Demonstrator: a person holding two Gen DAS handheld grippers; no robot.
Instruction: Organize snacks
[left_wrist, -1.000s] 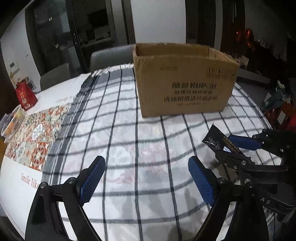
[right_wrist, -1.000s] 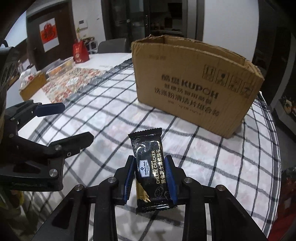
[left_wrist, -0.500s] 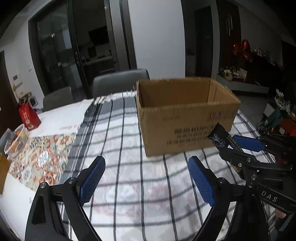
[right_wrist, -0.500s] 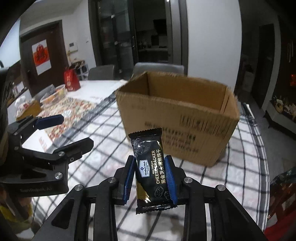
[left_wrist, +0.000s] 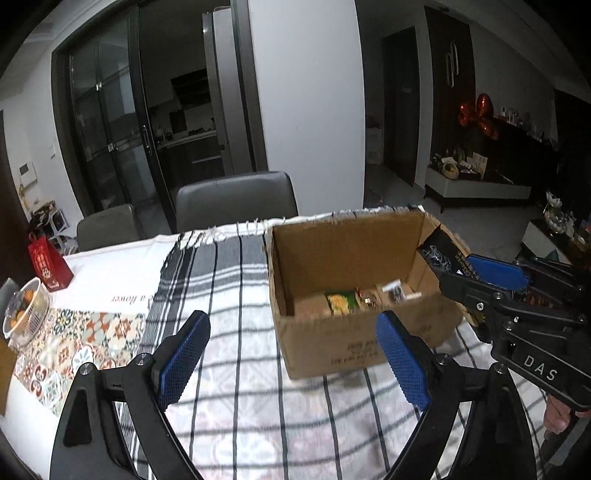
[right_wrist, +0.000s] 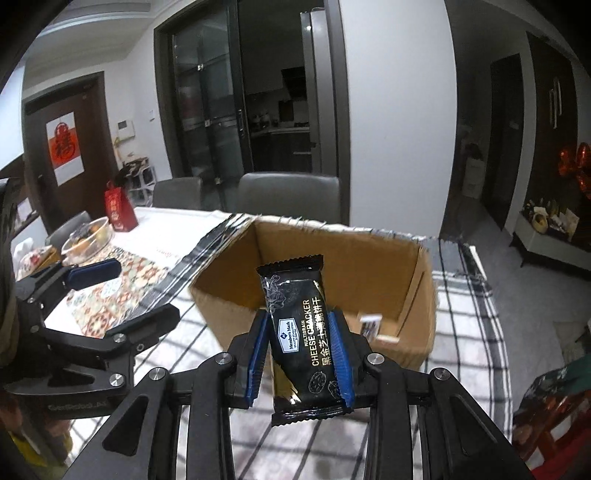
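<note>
Near the table's left edge a red gift bag (left_wrist: 50, 265) stands behind a bowl (left_wrist: 25, 312) whose contents are too blurred to name. The left gripper (left_wrist: 291, 360) is spread wide, holding nothing. Inside the cardboard box (left_wrist: 354, 343) small packets lie half hidden; its print is unreadable. The right gripper (right_wrist: 298, 354) pinches a black "Member's Mark Multigrain Cheese Cracker" packet (right_wrist: 300, 332) upright before the box.

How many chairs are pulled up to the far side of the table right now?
2. A grey padded chair stands behind the brown cardboard box; a second grey chair stands left of it. Others may be out of frame.
</note>
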